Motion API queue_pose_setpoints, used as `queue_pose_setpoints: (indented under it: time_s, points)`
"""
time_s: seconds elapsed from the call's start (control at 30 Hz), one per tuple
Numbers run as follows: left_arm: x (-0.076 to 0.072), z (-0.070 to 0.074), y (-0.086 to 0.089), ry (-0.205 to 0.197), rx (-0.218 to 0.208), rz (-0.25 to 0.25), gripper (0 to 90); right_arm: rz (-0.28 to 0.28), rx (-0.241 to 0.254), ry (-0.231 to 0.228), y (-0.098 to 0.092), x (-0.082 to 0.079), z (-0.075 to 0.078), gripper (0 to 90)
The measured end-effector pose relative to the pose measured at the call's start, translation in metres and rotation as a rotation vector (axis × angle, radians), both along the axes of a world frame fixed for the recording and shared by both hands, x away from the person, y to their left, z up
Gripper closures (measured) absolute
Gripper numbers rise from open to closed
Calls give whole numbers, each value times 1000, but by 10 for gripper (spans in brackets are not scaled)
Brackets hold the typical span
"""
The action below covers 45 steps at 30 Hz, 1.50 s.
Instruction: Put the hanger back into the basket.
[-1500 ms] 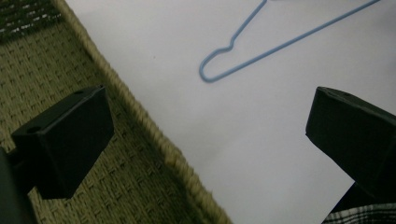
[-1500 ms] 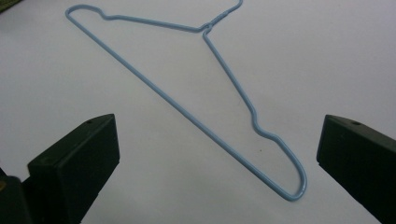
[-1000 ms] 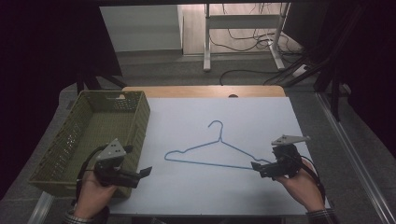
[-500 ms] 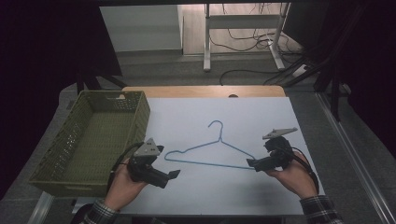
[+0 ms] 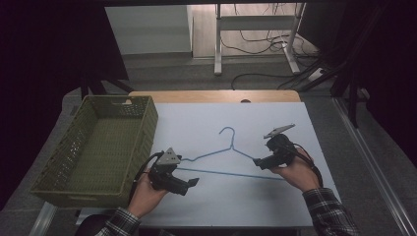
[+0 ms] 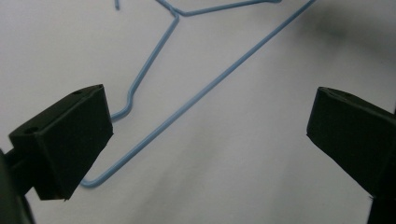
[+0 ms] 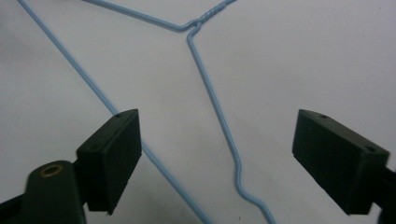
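Blue wire hanger (image 5: pixel 231 158), thin, flat | both hand-held grippers apparently released | green lattice basket (image 5: pixel 59 169)

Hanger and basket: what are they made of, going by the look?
Hanger: thin wire, probably metal under a smooth light-blue coating; the neck is twisted wire in the right gripper view and the ends are bent tightly.
Basket: likely moulded plastic, matte olive green; its walls and floor are a regular lattice of small openings, with a thick rim and a handle slot.
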<state>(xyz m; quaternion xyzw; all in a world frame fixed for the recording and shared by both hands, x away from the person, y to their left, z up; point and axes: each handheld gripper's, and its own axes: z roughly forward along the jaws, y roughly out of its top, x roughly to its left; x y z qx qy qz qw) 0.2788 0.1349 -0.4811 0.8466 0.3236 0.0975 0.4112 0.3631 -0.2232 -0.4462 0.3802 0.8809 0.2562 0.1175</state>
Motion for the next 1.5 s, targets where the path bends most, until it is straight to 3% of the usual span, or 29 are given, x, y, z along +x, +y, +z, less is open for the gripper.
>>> queue_pose_setpoints:
  time_s: [0.2, 0.5, 0.73, 1.03, 1.13, 1.5]
  points:
    - [4, -12, -3, 15, 5, -1, 3, 40, -30, 12, 9, 15, -10, 267]
    - [7, -19, -4, 23, 25, -10, 2, 120, -75, 52, 24, 34, -29, 545]
    - [8, -21, -4, 35, 33, -9, 2, 168, -102, 69, 32, 46, -43, 705]
    - [8, -23, -5, 39, 47, -13, 2, 205, -122, 75, 34, 56, -54, 799]
    - [9, -23, -5, 42, 53, -15, 2, 223, -108, 83, 34, 57, -55, 849]
    - [12, -23, -6, 73, 29, -3, 8, 294, -135, 51, 33, 53, -52, 868]
